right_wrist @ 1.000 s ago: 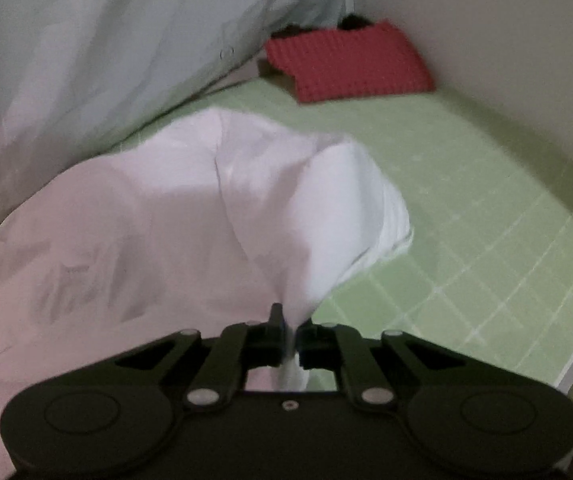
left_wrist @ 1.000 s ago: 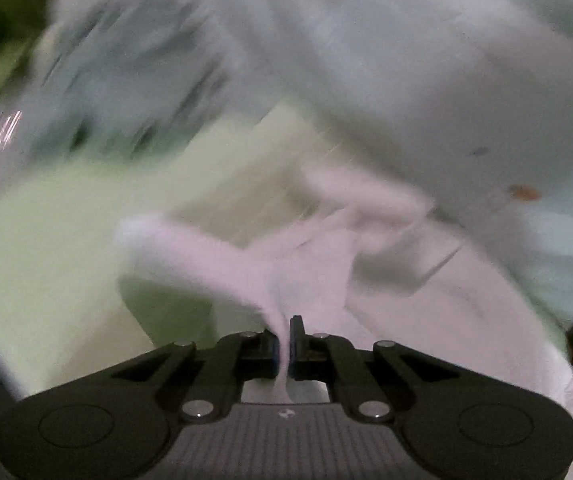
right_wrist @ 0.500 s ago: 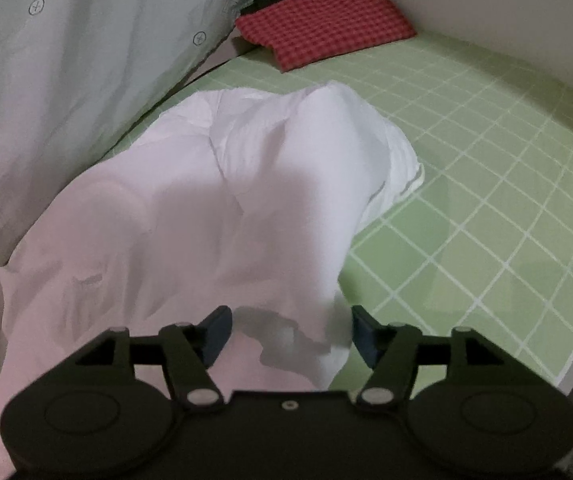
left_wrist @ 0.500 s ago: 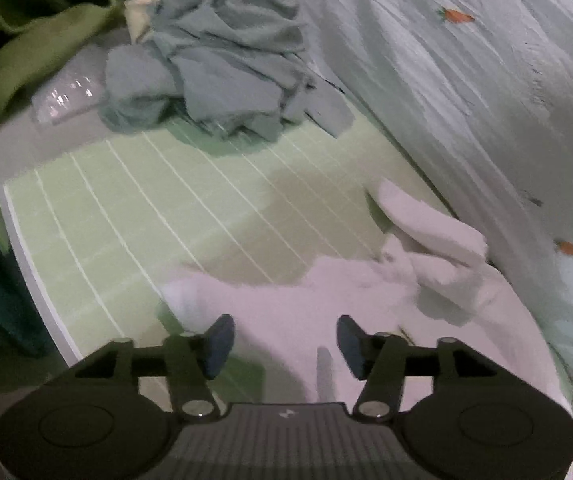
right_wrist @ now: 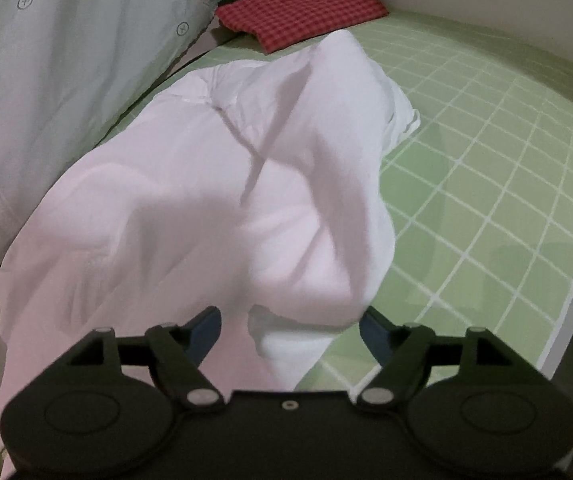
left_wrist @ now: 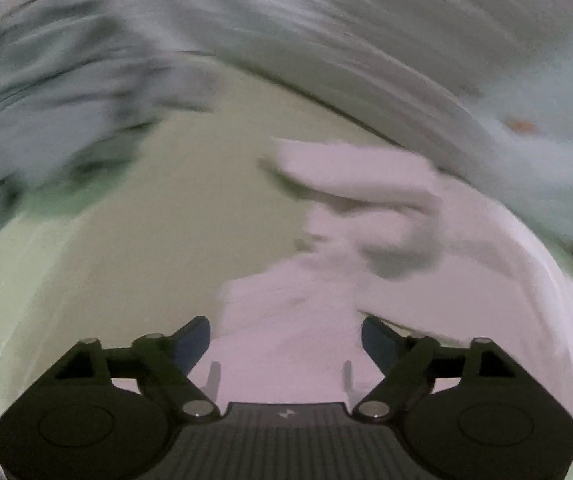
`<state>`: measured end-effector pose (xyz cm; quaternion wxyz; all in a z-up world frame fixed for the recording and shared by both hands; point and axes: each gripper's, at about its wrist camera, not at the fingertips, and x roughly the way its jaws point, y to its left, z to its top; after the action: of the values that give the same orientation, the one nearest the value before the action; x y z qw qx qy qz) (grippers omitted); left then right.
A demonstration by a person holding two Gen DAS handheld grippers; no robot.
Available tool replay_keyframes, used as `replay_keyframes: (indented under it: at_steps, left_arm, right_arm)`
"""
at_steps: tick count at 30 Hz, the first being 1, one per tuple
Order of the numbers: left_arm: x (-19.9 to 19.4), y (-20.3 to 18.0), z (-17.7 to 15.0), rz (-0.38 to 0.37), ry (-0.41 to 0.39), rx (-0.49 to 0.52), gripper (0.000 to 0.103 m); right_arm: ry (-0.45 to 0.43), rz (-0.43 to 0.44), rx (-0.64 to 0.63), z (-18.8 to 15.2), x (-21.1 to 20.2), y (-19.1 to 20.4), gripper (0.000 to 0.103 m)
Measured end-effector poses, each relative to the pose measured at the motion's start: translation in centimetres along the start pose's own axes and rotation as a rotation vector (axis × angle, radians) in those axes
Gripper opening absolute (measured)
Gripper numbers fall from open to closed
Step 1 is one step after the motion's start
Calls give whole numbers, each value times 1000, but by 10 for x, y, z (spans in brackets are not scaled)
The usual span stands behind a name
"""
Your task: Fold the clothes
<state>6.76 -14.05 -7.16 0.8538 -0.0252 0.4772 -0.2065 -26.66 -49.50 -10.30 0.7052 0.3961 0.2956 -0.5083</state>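
On the green gridded desk (right_wrist: 486, 184) I'm letting go of the white garment (right_wrist: 214, 200), both grippers' jaws opening empty; next I'd regrip an edge to fold.

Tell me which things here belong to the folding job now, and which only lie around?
In the job:
- white garment
- green grid mat under it

Lying about:
- red checked cloth
- grey clothes heap, blurred
- pale sheet with carrot print

Home, clothes piles (right_wrist: 302, 12), green gridded mat (right_wrist: 486, 160)
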Motion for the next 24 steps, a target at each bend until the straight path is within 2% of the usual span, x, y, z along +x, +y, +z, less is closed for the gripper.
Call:
replay_keyframes:
  at_steps: [2, 4, 5, 6, 8, 9, 13, 15, 21, 24]
  left_arm:
    - [15, -17, 4, -35, 25, 104, 86]
    - [33, -26, 5, -18, 61, 135, 86]
    - [40, -27, 7, -9, 78, 133, 82]
    - [45, -26, 8, -1, 91, 118, 77]
    - [52, -21, 10, 14, 117, 86, 43]
    - [54, -15, 11, 14, 128, 61, 36]
    - [50, 10, 19, -20, 122, -7, 26]
    - [39, 20, 25, -14, 84, 3, 25]
    - [-26, 68, 63, 164, -142, 4, 24]
    - [-53, 92, 76, 213, -237, -33, 24]
  right_arm:
    - [1, -8, 2, -5, 0, 5, 78]
    - [4, -12, 7, -10, 0, 10, 78]
    - [5, -16, 5, -12, 0, 13, 78]
    - [5, -19, 3, -15, -1, 16, 78]
    - [3, -33, -8, -18, -1, 21, 78]
    - [0, -39, -12, -19, -2, 22, 78]
    - [0, -56, -16, -21, -2, 25, 78]
    - [-1, -64, -10, -21, -1, 27, 78]
    - [-10, -64, -31, -21, 2, 40, 78]
    - [-3, -56, -52, -23, 6, 48, 78]
